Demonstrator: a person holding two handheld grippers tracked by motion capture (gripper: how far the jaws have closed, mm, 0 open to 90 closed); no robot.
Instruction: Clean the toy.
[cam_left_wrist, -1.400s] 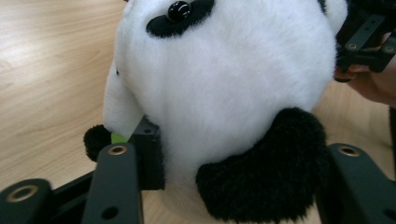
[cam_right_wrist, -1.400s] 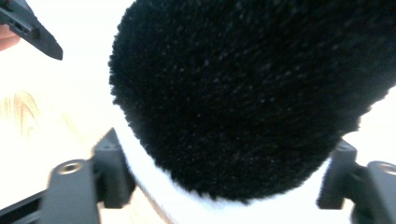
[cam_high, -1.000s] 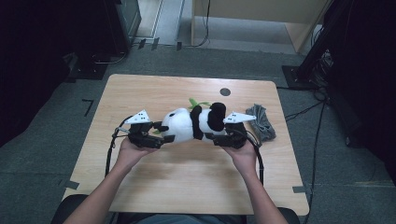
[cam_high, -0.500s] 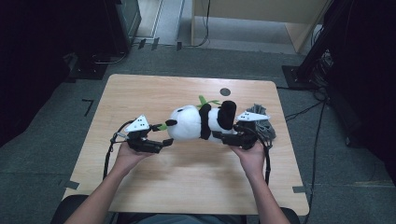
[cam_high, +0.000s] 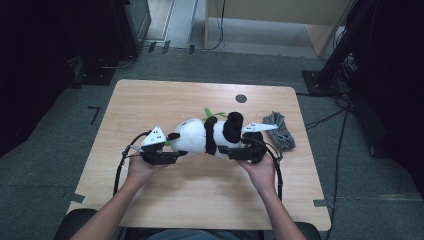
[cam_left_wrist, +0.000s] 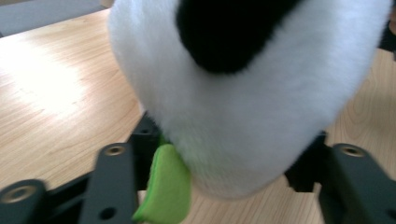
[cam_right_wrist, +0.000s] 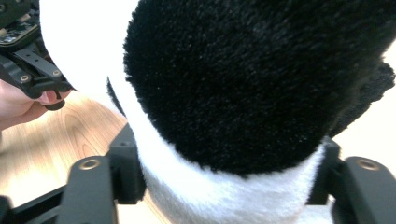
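A black and white panda plush (cam_high: 205, 136) lies lengthwise over the wooden table (cam_high: 150, 100), held between my two grippers. My left gripper (cam_high: 177, 154) has its jaws around the white end (cam_left_wrist: 243, 116), and they have just been closing on it. A green leaf (cam_left_wrist: 166, 186) sits by one jaw. My right gripper (cam_high: 225, 151) grips the black and white end (cam_right_wrist: 224, 93) from the other side. Its jaws have just been opening a little, with the plush still pressed between them.
A grey bundle of cloth or cord (cam_high: 279, 131) lies on the table just right of my right hand. A small dark round spot (cam_high: 241, 98) marks the far side of the tabletop. Cables trail from both grippers toward the near edge.
The panda has settled lower and more level between the grippers. The left jaws have drawn in on its white end. Both hands have stayed nearly in place.
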